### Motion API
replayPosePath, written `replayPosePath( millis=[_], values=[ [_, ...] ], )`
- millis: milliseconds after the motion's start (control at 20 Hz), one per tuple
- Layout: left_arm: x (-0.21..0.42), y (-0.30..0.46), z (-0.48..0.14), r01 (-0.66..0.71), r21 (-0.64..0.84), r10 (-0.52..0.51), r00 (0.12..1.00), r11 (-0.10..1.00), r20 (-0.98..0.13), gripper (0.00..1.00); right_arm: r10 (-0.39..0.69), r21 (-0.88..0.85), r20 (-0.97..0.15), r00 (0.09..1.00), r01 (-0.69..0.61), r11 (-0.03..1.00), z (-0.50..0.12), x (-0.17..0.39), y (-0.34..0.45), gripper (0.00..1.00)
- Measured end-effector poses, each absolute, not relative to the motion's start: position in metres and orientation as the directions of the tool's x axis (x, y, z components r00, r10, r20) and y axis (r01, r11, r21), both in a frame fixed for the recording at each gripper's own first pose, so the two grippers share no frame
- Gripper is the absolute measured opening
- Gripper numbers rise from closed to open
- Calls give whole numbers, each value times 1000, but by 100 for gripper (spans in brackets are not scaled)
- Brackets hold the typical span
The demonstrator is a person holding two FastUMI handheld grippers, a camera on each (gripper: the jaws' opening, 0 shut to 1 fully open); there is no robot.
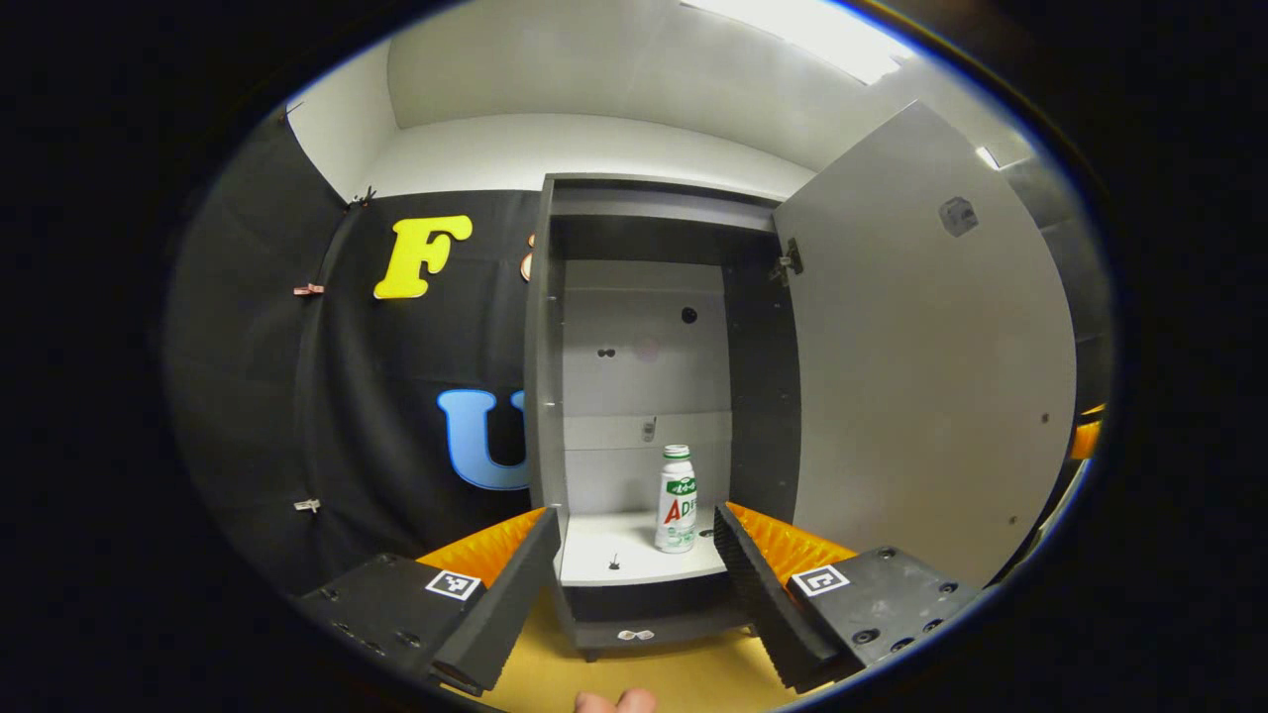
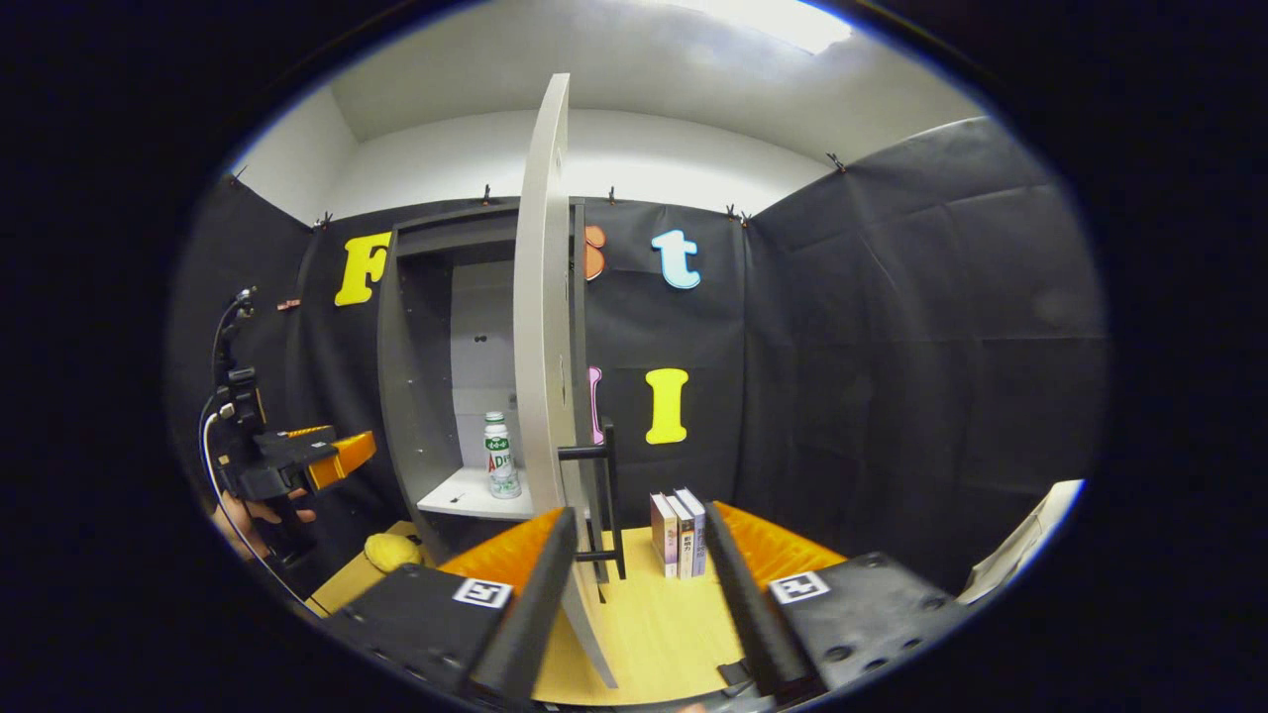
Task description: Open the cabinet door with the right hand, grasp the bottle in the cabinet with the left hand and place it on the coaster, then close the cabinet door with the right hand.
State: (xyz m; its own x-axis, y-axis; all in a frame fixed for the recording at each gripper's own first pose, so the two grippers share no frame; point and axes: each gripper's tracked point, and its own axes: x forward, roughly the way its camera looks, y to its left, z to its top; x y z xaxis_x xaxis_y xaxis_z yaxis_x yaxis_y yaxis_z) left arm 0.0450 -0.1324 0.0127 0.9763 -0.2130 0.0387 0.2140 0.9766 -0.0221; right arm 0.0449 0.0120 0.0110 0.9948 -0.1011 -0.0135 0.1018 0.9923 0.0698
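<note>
Door (image 1: 931,356) is open, so I count that first step done, and I'm lined up with the cabinet (image 1: 547,396) from the left gripper view. The bottle (image 1: 677,499) stands upright on the white shelf (image 1: 614,551) inside, near its right side, not yet touched. My left tool (image 1: 634,555) is spread wide and empty, fingers framing the shelf's front edge, short of the bottle. In the right gripper view the door (image 2: 543,327) comes at me edge-on, swung out, with its dark bar handle (image 2: 606,495) just ahead of my right tool (image 2: 634,569); that tool is spread too, the door's lower edge running down between its fingers, and neither finger looks to be pressing on it, so I'd call it holding nothing. Same view, off to the side, I can see the left tool (image 2: 337,456) and the hand (image 2: 258,520) that carries it, pointed at the cabinet, and the bottle (image 2: 499,456) on its shelf. Left to do, as I read it: grasp the bottle, carry it to the coaster, shut the door. I can't pick out the coaster from here. The counter (image 2: 654,614) is light wood; three books (image 2: 679,533) stand on it right of the door, something yellow (image 2: 391,551) sits at the cabinet's foot. Black cloth walls (image 2: 892,376), white above, a bright ceiling light (image 1: 812,30).
</note>
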Motion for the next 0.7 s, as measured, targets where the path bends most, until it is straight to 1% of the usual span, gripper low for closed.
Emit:
replayPosePath(
  millis=[50,100,250,300,350,500,700],
  values=[
    [52,-140,14,217,-19,-216,976,976,39,98,-102,60,-12,995,102,993,10,43,10,97],
    [58,-147,12,221,-15,-220,975,975,38,98,-101,60,-2,995,101,993,13,42,7,96],
    [82,-171,8,231,-2,-231,972,973,33,98,-91,81,8,996,90,993,13,46,5,96],
    [90,-180,4,232,-3,-232,972,973,29,98,-91,80,8,996,90,993,12,46,2,91],
    [99,-188,1,231,-3,-231,973,973,24,99,-92,84,-1,996,91,992,9,47,-2,96],
    [133,-209,-8,229,-5,-229,973,973,12,99,-115,96,-7,993,115,989,5,40,-28,96],
    [186,-232,-20,221,-25,-221,975,975,-4,98,-137,102,17,990,135,986,9,63,-45,96]
  ],
)
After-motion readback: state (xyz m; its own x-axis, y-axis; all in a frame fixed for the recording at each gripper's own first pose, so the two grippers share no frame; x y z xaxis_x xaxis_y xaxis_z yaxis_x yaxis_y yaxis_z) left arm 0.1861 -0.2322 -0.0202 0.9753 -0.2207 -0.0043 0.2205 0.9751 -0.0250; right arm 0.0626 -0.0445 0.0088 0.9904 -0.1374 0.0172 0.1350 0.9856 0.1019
